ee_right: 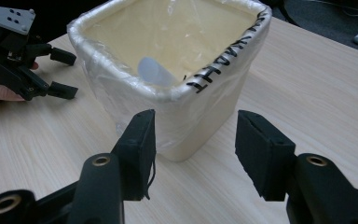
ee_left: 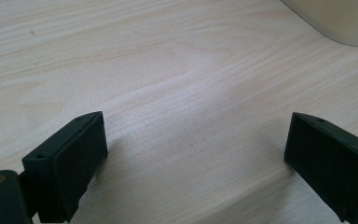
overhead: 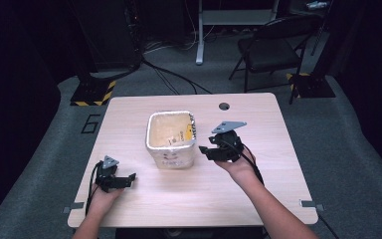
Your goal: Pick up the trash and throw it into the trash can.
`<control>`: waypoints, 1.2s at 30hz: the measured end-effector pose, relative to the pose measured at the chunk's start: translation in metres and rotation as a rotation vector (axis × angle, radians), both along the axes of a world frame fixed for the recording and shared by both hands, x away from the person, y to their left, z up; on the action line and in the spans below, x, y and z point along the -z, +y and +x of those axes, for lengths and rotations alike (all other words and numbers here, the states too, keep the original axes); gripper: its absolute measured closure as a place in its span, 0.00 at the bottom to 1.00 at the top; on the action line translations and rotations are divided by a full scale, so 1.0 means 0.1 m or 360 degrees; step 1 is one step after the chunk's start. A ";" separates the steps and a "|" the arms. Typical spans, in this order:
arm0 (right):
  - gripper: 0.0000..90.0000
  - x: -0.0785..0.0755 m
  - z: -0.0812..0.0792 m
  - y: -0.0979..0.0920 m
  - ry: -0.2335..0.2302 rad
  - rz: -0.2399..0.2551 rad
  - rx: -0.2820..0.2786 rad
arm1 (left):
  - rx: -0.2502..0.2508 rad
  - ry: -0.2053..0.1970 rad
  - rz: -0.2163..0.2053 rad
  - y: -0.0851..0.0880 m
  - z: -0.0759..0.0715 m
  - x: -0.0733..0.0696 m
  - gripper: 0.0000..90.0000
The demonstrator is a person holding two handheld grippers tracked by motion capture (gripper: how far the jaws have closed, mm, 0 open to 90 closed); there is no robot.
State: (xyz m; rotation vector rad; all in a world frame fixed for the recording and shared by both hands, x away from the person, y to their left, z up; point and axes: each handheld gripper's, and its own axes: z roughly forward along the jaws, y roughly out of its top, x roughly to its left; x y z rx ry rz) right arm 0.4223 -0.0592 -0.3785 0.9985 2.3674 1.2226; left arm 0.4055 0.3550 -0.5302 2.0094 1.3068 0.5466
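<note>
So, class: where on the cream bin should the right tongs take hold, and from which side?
Probably the bin rim's near corner, from the person's right, where the open right tongs already face it. One jaw goes inside, one outside. The bin stands upright and open-topped, and its body looks too wide to span.

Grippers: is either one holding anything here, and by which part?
Nothing is held. The left gripper has its jaws open over bare table; the right gripper has its jaws open just short of the plastic-lined bin.

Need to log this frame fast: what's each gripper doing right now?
Left gripper: open, holding nothing, over bare table.
Right gripper: open, holding nothing, aimed at the bin.
</note>
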 end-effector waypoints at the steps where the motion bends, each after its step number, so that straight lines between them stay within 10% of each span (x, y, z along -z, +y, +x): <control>1: 0.53 0.00 0.00 -0.02 -0.0003 -0.0001 0.0008 | 0.0001 0.0000 0.0000 0.00 0.00 0.00 0.06; 36: 0.52 0.30 -0.05 -0.67 -0.0066 -0.0024 0.0259 | -0.0001 -0.0001 -0.0001 0.00 0.00 0.00 0.06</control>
